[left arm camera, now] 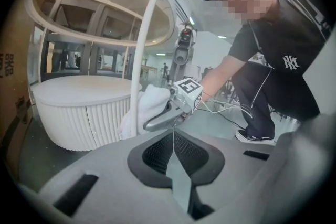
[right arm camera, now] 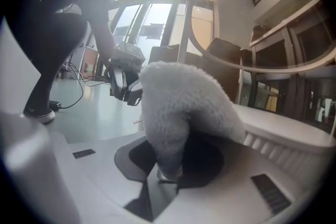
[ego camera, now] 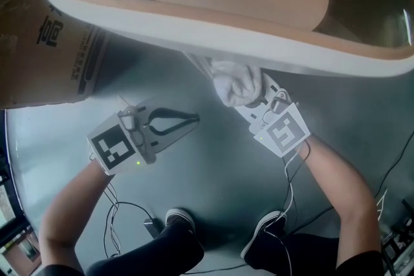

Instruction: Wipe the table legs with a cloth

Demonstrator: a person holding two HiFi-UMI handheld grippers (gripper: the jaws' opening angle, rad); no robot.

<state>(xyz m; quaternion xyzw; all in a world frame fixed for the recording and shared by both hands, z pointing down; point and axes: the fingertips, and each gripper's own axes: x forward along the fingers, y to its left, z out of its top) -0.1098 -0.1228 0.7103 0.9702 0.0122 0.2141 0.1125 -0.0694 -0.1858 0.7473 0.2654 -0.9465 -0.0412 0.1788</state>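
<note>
A thin white curved table leg (left arm camera: 140, 60) drops from the glass table's white rim (ego camera: 213, 29). A white fluffy cloth (ego camera: 236, 86) is wrapped against this leg just under the rim. My right gripper (ego camera: 251, 100) is shut on the cloth (right arm camera: 178, 107), which hides its fingertips and bulges over the jaws (right arm camera: 165, 171). The leg (right arm camera: 185, 34) rises behind the cloth. The left gripper view shows the cloth (left arm camera: 149, 107) pressed on the leg with the right gripper (left arm camera: 157, 120) behind it. My left gripper (ego camera: 193, 118) hangs to the left of the leg, shut and holding nothing (left arm camera: 173, 134).
A round ribbed cream drum (left arm camera: 79, 113) stands under the table, behind the leg. A large cardboard box (ego camera: 45, 35) leans at the left. Cables (ego camera: 126, 210) trail over the grey floor near the person's shoes (ego camera: 181, 220). The table rim overhangs both grippers.
</note>
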